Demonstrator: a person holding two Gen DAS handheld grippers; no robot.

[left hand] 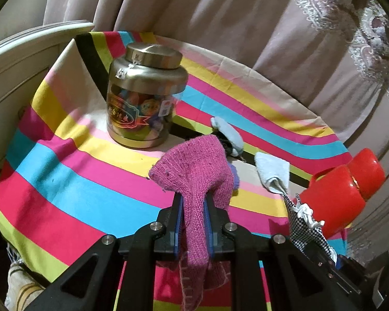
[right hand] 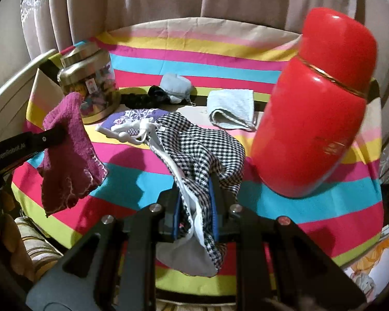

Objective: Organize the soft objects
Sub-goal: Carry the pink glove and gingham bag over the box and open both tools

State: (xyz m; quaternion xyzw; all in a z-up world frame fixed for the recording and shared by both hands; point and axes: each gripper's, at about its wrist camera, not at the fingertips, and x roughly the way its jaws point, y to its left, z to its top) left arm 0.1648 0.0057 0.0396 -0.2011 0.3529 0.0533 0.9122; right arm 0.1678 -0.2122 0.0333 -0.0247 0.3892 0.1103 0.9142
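While both cloths hung clear of the striped tablecloth [right hand: 194, 64], the magenta knitted cloth [left hand: 194, 178] was pinched in the left gripper [left hand: 193, 207] and the black-and-white checked fabric pouch [right hand: 202, 150] in the right gripper [right hand: 195, 207], side by side, each drooping lengthwise. "GenRobot" was legible on the left gripper's body; the gold-lidded jar's [left hand: 145, 96] label was unreadable.

Near half of the striped cloth [right hand: 142, 178] is open; red flask [right hand: 316, 103] blocks 2 o'clock, candy jar [right hand: 90, 83] at 10, folded towel [right hand: 233, 108] at 12.
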